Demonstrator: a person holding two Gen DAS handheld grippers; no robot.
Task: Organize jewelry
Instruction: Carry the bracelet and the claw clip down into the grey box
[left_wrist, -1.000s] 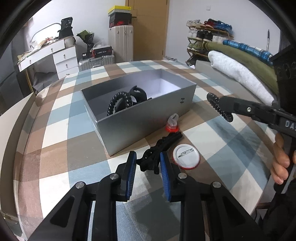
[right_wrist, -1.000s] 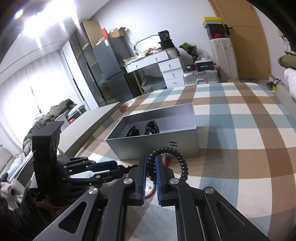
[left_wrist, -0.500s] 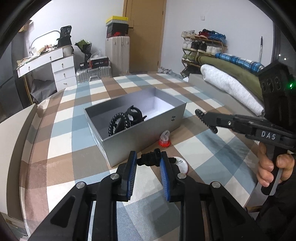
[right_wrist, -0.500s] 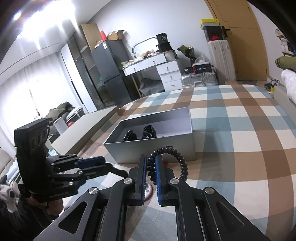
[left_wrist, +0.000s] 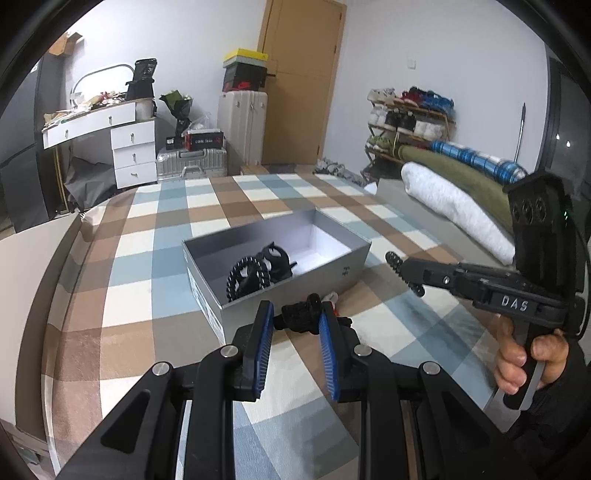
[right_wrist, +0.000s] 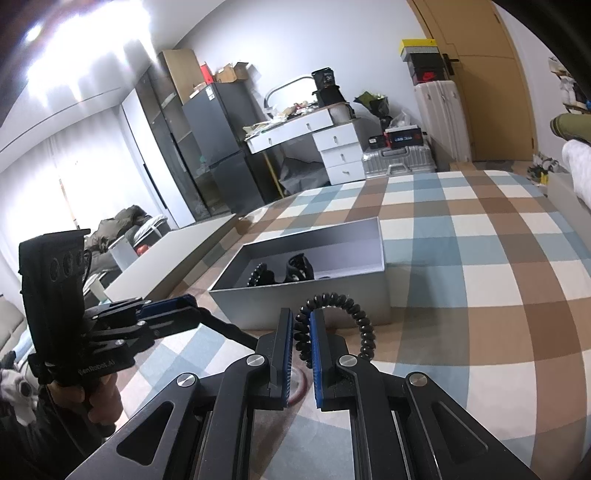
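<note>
My left gripper (left_wrist: 295, 314) is shut on a black hair clip (left_wrist: 301, 315), held a little above the checked cloth in front of the grey box (left_wrist: 332, 273). Inside the box lie a black spiral hair tie (left_wrist: 245, 275) and another black clip (left_wrist: 275, 258). My right gripper (right_wrist: 301, 317) is shut on a second black spiral hair tie (right_wrist: 336, 306), which loops up to the right of its pads, near the box's (right_wrist: 258, 302) front wall. The left wrist view shows that right gripper (left_wrist: 402, 269) to the right of the box.
A small red and white item (left_wrist: 330, 297) lies on the cloth by the box's front wall. A round white badge with a red rim (right_wrist: 299, 380) lies under my right fingers. Rolled blankets (left_wrist: 454, 199) run along the right side. A person's hand (left_wrist: 517, 354) grips the right handle.
My left gripper has risen with the black clip, lifting it off the cloth, and the box now looks farther and lower. The right gripper and its spiral tie have stayed put.
</note>
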